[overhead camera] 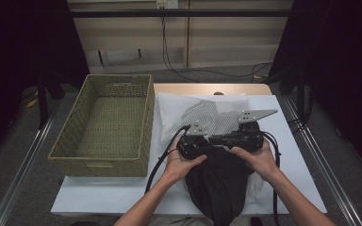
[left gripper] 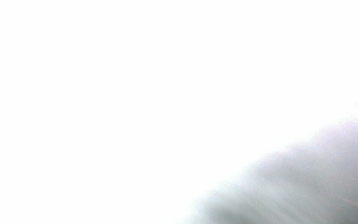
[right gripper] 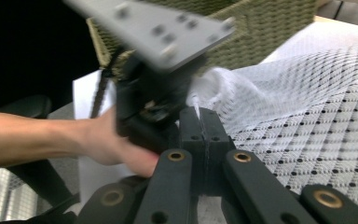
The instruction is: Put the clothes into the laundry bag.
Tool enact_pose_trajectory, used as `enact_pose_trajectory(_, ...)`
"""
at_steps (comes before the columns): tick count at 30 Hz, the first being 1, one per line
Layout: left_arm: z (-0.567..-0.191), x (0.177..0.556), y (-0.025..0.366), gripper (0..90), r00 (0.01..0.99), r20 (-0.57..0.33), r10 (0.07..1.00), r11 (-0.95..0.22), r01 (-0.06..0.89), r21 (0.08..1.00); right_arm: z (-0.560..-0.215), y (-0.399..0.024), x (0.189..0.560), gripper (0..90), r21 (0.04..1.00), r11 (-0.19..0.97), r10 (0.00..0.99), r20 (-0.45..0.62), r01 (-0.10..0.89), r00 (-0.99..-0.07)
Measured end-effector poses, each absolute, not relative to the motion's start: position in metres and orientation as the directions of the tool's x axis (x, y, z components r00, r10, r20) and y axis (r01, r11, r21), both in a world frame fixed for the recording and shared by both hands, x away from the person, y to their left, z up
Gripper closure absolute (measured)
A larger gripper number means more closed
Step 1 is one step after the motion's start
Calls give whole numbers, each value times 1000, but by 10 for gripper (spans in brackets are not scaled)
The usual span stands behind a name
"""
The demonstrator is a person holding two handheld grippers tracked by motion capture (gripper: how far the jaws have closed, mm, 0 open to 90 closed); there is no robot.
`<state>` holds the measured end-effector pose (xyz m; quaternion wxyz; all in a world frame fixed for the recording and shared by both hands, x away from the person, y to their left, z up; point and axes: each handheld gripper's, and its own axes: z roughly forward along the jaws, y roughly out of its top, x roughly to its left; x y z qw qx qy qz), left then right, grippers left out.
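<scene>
A white mesh bag (overhead camera: 207,115) lies on the table behind a dark garment (overhead camera: 219,183) that hangs over the front edge. Both grippers meet nose to nose over the bag's near edge. In the right gripper view my right gripper (right gripper: 204,122) has its jaws pressed together on a thin fold of the mesh bag (right gripper: 307,93). Just beyond it, the left gripper (right gripper: 191,92) is blurred, with the mesh bunched up at its tip. From above, the left gripper (overhead camera: 211,140) and right gripper (overhead camera: 229,138) sit side by side. The left gripper view is washed out white.
An empty woven basket (overhead camera: 148,127) stands at the left, its side against the white table cover (overhead camera: 292,160). The basket's wall (right gripper: 261,28) rises behind the left gripper. Cables trail from both grippers toward the person. Dark curtains flank the table.
</scene>
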<state>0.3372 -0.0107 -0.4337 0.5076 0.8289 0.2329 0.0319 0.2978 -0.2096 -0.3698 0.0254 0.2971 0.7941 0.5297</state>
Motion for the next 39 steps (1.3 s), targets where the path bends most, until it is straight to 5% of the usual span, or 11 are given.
enact_pose_trajectory(8, -416, 357, -13, 808, 857, -175, 484, -286, 344, 894, -366, -214, 297, 899, 868, 239, 487, 281, 435, -827)
enact_pose_trajectory(13, -434, 366, -22, 808, 859, -89, 504, -401, 323, 857, -372, -220, 301, 900, 856, 247, 508, 285, 455, -813)
enact_pose_trajectory(21, -466, 371, -21, 778, 850, -136, 508, -402, 374, 836, -386, -213, 305, 899, 827, 303, 514, 277, 474, -812)
enact_pose_trajectory(31, -444, 346, 1, 426, 886, -154, 437, -422, 353, 835, -389, -219, 307, 899, 823, 295, 526, 283, 485, -802)
enact_pose_trajectory(39, -430, 318, 22, 304, 907, -118, 405, -436, 305, 847, -388, -219, 307, 900, 824, 296, 532, 277, 482, -800)
